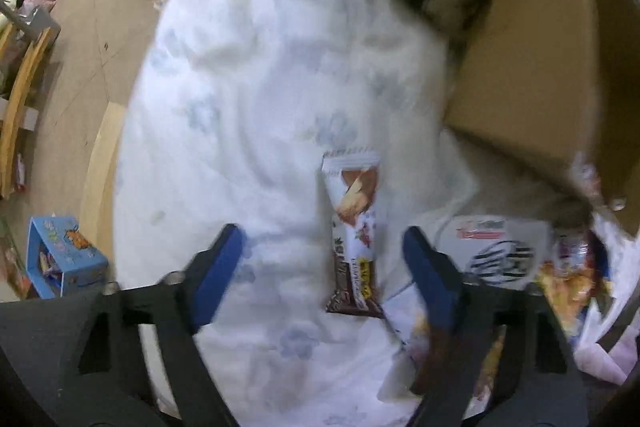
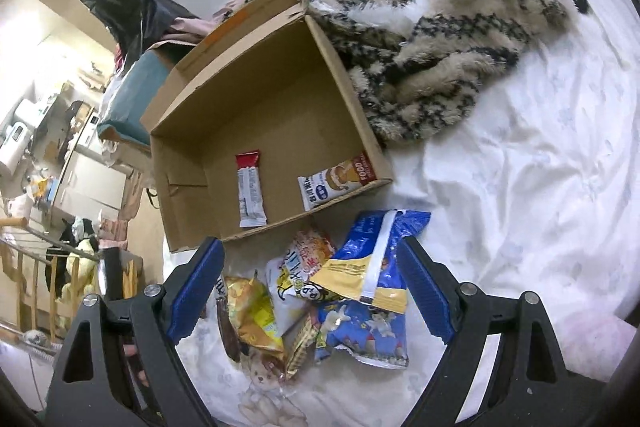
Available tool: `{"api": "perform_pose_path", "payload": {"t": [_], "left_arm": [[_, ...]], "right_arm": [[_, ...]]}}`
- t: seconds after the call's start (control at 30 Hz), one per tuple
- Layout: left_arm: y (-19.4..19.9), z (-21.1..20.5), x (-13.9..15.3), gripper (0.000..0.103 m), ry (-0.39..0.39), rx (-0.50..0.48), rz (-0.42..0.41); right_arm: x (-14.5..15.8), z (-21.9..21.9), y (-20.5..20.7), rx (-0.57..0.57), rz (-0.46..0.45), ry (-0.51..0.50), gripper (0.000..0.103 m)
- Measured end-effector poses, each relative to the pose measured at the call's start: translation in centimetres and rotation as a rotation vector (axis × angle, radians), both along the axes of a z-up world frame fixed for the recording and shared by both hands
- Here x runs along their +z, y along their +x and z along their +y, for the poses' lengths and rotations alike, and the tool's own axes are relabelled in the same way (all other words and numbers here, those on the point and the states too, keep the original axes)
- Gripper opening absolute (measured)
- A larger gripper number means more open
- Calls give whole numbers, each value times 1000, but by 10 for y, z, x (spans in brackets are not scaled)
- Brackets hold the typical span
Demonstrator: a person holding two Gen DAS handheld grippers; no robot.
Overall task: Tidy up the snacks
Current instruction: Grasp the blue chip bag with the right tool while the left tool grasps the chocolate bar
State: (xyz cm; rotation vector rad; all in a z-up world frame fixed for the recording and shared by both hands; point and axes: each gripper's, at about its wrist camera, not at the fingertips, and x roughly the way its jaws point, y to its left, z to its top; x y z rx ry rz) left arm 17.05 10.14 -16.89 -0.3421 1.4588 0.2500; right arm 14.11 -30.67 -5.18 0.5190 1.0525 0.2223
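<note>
Two grippers, both spread: left gripper (image 1: 324, 259) straddling a snack bar (image 1: 354, 239) on the white bed sheet (image 1: 240, 107), fingers clear of it; right gripper (image 2: 310, 287) over a snack pile (image 2: 320, 291). Beyond, cardboard box (image 2: 260, 99) holding two packets; furry blanket (image 2: 440, 67) behind.

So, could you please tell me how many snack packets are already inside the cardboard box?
2. A red-topped bar lies on the floor of the cardboard box near its front wall, and a white pouch leans in the front right corner. The near wall may hide others.
</note>
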Motion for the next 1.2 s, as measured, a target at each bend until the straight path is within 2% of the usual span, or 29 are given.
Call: {"api": "perform_pose_path", "payload": {"t": [0.03, 0.07, 0.13, 0.2, 0.27, 0.4, 0.53, 0.63, 0.93, 1.03, 1.07, 1.2], "left_arm": [[-2, -1, -3, 49, 5, 5, 14], [-4, -3, 1, 14, 23, -12, 14], [-8, -4, 15, 14, 7, -31, -1], [-18, -6, 42, 14, 11, -36, -58], [-27, -15, 69, 14, 15, -88, -120], [-43, -42, 99, 14, 30, -197, -205], [-45, -59, 106, 14, 26, -254, -231], [-41, -66, 105, 14, 29, -271, -238], [-31, -64, 91, 14, 15, -243, -216], [-30, -65, 91, 14, 23, -240, -219], [-30, -65, 91, 14, 27, -239, -221], [-31, -65, 91, 14, 30, -241, -223]], "right_arm": [[1, -1, -1, -5, -3, -10, 90], [1, -2, -3, -8, -6, -19, 90], [1, -6, -4, -18, -7, -30, 90], [-1, -13, -4, -39, 1, -25, 90], [-5, -19, -4, -59, 19, -8, 90], [-26, -22, 3, -79, 116, 5, 90], [-54, -18, 15, -81, 235, 48, 90], [-72, -13, 26, -71, 304, 32, 90], [-98, 10, 52, -72, 393, -56, 90], [-103, 18, 55, -47, 404, -119, 90], [-105, 20, 57, -43, 410, -126, 88], [-109, 21, 54, -37, 418, -124, 68]]}}
